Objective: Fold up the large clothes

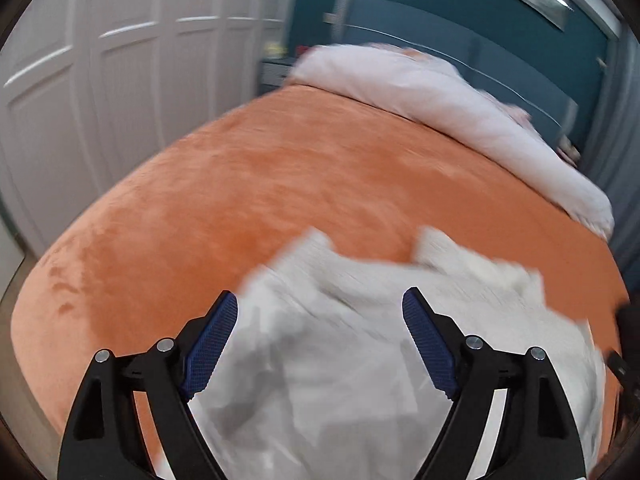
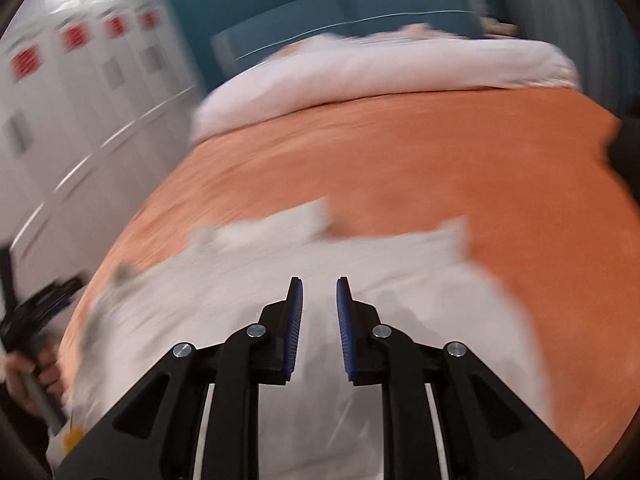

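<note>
A large white garment (image 1: 360,340) lies crumpled on the near part of the orange bedspread (image 1: 280,184); it also shows in the right wrist view (image 2: 360,280). My left gripper (image 1: 320,304) hovers above the garment, wide open and empty. My right gripper (image 2: 319,286) is above the garment too, its jaws narrowly apart with nothing between them. The left gripper shows at the left edge of the right wrist view (image 2: 44,304), held in a hand. Both views are motion-blurred.
A pale pink duvet (image 1: 440,96) is bunched at the head of the bed (image 2: 380,64), against a teal headboard (image 1: 460,28). White wardrobe doors (image 1: 100,80) stand along the left side of the bed.
</note>
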Motion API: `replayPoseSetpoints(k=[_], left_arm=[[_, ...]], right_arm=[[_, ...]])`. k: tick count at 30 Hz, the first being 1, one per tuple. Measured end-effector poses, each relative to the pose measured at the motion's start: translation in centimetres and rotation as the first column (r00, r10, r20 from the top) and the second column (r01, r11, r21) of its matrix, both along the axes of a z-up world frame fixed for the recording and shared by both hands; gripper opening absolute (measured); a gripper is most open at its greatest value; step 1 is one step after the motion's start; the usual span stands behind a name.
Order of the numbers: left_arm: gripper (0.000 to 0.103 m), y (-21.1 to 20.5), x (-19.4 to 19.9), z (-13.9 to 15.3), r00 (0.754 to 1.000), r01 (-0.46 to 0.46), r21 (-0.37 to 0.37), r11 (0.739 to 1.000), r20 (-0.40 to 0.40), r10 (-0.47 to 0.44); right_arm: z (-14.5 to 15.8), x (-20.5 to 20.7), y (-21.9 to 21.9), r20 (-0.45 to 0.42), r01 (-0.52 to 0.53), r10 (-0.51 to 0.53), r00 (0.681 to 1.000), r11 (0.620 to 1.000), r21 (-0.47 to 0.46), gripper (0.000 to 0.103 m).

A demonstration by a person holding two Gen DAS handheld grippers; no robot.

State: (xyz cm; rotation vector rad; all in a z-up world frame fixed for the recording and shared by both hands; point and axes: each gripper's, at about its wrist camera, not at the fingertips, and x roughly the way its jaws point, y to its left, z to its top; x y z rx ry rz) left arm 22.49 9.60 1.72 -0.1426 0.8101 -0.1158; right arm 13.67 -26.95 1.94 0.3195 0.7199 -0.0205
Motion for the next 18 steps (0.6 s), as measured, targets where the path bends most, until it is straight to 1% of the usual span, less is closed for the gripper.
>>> replayPoseSetpoints(k=[1, 3, 5, 7, 9, 12, 16, 18], left_arm=[[0.081, -1.3, -0.3, -0.5, 0.999, 0.035, 0.016, 0.999, -0.008, -0.035], [0.081, -3.8, -0.6, -2.0, 0.996, 0.083, 0.089, 0.993, -0.027, -0.081], [0.081, -5.2, -0.5, -3.6, 0.996, 0.086, 0.137, 0.987, -0.05, -0.08], [0.084, -5.6, -0.4, -5.0, 0.996, 0.076, 0.15, 0.986, -0.064, -0.067], [0.089, -5.3, -0.5, -6.4, 0.996, 0.066, 0.143, 0.988, -0.062, -0.058], [0.094, -4.7, -0.3, -7.2, 0.997, 0.056, 0.109, 0.992, -0.053, -0.051], [0.095, -5.3, -0.9, -8.1, 0.999, 0.054, 0.141, 0.989, -0.008, -0.053], [0.095, -5.4, -0.8, -8.2, 0.999, 0.052, 0.146, 0.988, 0.001, -0.053]], right_arm=[[-0.3, 0.5, 2.8, -0.011, -0.073, 0.073, 0.997, 0.997, -0.013, 0.017], [-0.8, 1.4, 6.8, -0.026, -0.16, 0.158, 0.987, 0.984, -0.084, 0.017], [-1.4, 2.4, 9.4, -0.047, -0.208, 0.203, 0.978, 0.968, -0.14, 0.017], [-3.0, 3.6, 10.9, -0.094, -0.237, 0.225, 0.97, 0.958, -0.159, 0.016], [-4.5, 4.2, 10.6, -0.118, -0.232, 0.216, 0.969, 0.96, -0.156, 0.014], [-6.0, 3.4, 10.4, -0.107, -0.228, 0.215, 0.971, 0.966, -0.123, 0.013], [-7.0, 3.0, 10.6, -0.086, -0.224, 0.213, 0.973, 0.965, -0.138, 0.013], [-7.5, 3.2, 11.0, -0.075, -0.22, 0.211, 0.975, 0.964, -0.15, 0.013]])
